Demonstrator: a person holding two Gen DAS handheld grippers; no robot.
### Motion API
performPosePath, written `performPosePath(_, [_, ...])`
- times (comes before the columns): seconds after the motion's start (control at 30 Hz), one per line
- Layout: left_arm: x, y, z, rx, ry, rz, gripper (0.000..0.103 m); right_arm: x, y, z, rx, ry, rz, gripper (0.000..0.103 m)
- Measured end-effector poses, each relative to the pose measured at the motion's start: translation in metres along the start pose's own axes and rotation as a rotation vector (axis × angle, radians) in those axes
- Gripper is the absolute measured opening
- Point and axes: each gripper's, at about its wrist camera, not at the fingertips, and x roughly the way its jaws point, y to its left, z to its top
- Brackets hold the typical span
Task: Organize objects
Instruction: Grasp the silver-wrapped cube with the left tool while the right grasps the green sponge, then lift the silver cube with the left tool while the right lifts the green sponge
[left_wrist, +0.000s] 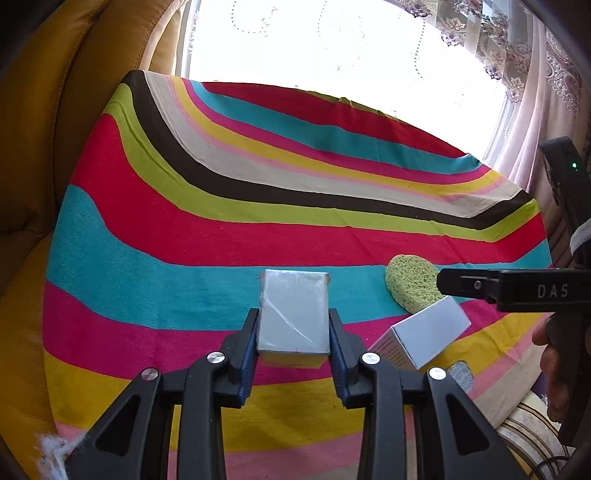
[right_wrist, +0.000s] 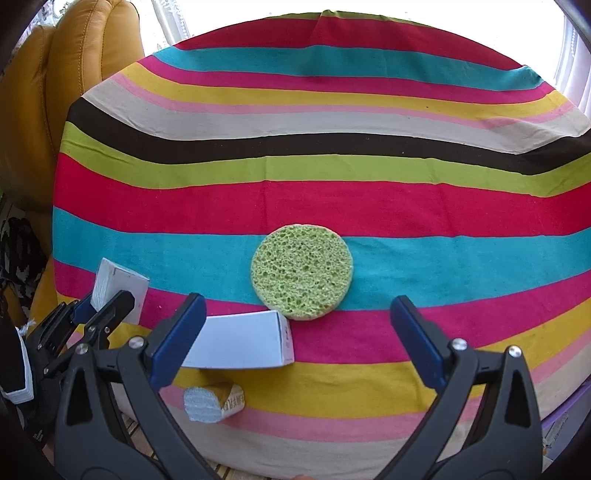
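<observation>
A silvery grey box (left_wrist: 293, 314), scored by a pale diagonal crease, is clamped between the jaws of the left gripper (left_wrist: 293, 334) above the striped cloth (left_wrist: 221, 236) on the counter; the right gripper (right_wrist: 297, 328) is held with jaws wide apart over a round, porous green sponge (right_wrist: 301, 271)

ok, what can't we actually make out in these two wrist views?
- Left wrist view: the green sponge is partly covered by the right gripper, whose far finger is hidden.
- Right wrist view: the white box is partly hidden behind a finger; its print is too small to read.
- Right wrist view: the small foam piece has an unreadable label.
- Both views: the underside of the silver box is hidden.
</observation>
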Motion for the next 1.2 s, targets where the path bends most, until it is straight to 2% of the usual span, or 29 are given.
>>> performPosePath(0.4, [-0.001, 0.006, -0.001, -0.024, -0.013, -0.011, 0.035, 0.047, 0.010, 0.014, -0.025, 0.094, -0.099, 0.100])
performPosePath(0.47, [-0.001, 0.006, -0.001, -0.027, -0.016, -0.012, 0.035, 0.052, 0.008, 0.012, -0.025, 0.107, -0.097, 0.093])
performPosePath(0.5, [-0.002, 0.006, -0.001, -0.028, -0.017, -0.011, 0.035, 0.054, 0.008, 0.011, -0.027, 0.117, -0.094, 0.083])
performPosePath(0.57, [-0.002, 0.006, 0.000, -0.030, -0.021, -0.010, 0.035, 0.053, 0.008, 0.010, -0.034, 0.105, -0.092, 0.083])
performPosePath(0.93, [-0.015, -0.012, 0.003, -0.024, -0.058, -0.019, 0.035, 0.005, -0.014, -0.003, 0.011, -0.008, -0.054, 0.083])
performPosePath(1.2, [-0.031, -0.049, 0.000, 0.019, -0.090, -0.071, 0.035, -0.038, -0.029, -0.037, 0.037, -0.056, -0.036, 0.083])
